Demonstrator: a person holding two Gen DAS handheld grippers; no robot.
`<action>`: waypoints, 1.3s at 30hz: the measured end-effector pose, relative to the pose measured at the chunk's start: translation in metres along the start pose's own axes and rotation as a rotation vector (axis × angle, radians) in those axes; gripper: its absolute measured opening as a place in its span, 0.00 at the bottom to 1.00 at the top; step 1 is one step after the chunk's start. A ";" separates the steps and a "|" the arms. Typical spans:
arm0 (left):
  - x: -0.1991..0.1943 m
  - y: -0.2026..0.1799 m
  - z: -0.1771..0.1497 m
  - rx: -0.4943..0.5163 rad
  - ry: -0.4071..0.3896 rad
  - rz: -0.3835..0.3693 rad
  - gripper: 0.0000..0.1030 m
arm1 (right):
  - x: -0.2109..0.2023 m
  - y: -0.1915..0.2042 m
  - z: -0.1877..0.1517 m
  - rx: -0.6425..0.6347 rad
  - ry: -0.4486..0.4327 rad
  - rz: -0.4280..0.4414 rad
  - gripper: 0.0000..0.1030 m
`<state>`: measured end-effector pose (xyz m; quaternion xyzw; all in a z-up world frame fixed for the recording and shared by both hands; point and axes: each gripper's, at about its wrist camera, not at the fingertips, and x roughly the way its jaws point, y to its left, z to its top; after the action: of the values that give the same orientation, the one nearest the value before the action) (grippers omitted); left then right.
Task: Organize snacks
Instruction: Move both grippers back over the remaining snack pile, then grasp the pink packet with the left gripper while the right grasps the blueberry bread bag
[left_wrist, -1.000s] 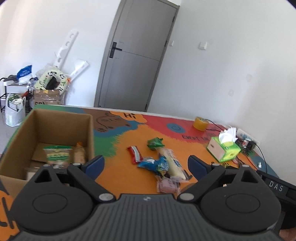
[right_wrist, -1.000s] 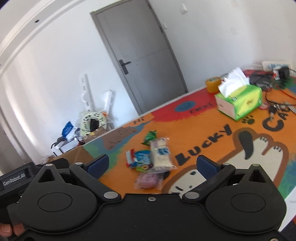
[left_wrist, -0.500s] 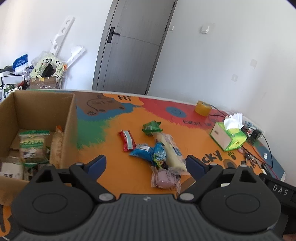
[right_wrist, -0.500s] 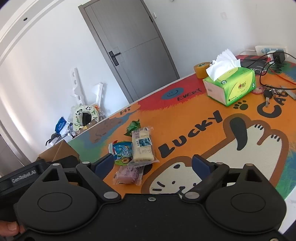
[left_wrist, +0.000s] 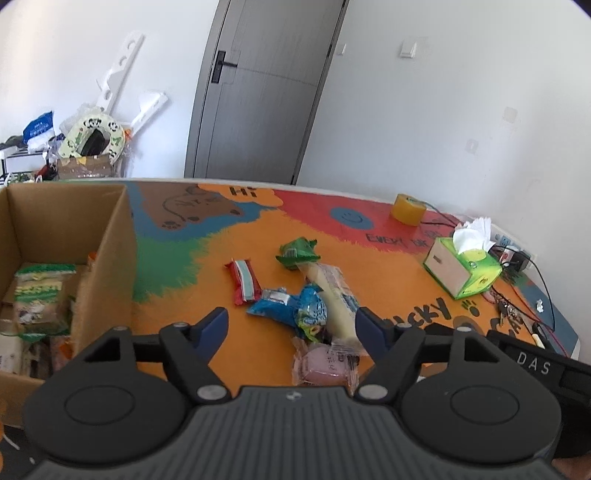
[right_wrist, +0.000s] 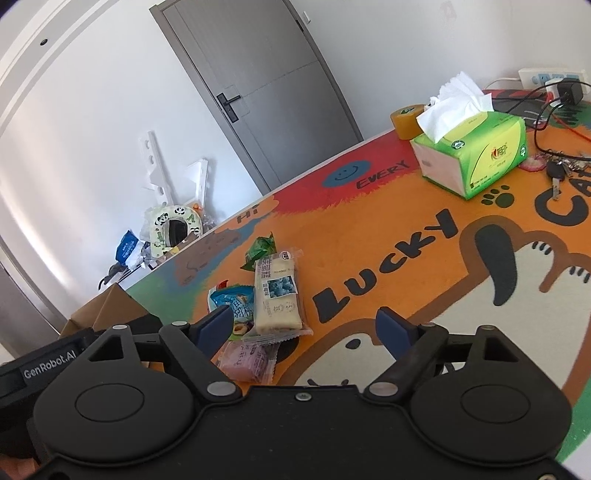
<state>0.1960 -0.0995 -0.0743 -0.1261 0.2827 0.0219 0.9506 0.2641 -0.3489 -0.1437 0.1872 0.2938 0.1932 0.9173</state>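
Left of the snack pile, the box (left_wrist: 74, 236) stands open on the desk (left_wrist: 207, 295), already holding a green packet (left_wrist: 40, 291). The pile itself lies loose on the orange mat: a red bar (left_wrist: 242, 280) nearest the box, then a blue bag (left_wrist: 295, 306), a green wrapper (left_wrist: 297, 253) behind it, a long pale bread pack (left_wrist: 332, 295) and a pink pack (left_wrist: 327, 365) at the near end.

The left hand-held gripper (left_wrist: 291, 325) hangs over the pile's near end, jaws apart with nothing pinched, having just been narrowing. The right hand-held gripper (right_wrist: 304, 325) sits right of the pile, also apart and empty, also just narrowing.

The packs overlap and touch, so a closing jaw could likely catch two wrappers at once, or snag the blue bag's crinkled edge and drag the bread pack. Slick film may slip from a shallow pinch. Both grippers crowd the same pile, so they could bump. The tissue box (right_wrist: 476, 151) and keys (right_wrist: 557, 170), far right of the pile, look safely clear.
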 end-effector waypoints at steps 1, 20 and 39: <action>0.004 0.000 -0.001 -0.002 0.008 0.000 0.67 | 0.003 0.000 0.000 0.000 0.005 0.001 0.78; 0.048 0.026 0.001 -0.068 0.092 0.031 0.58 | 0.071 0.019 0.006 -0.045 0.105 0.025 0.72; 0.050 -0.002 -0.005 -0.023 0.112 -0.026 0.65 | 0.035 -0.013 0.001 0.002 0.082 -0.021 0.34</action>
<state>0.2355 -0.1045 -0.1052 -0.1417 0.3334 0.0055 0.9321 0.2940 -0.3438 -0.1656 0.1771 0.3334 0.1909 0.9061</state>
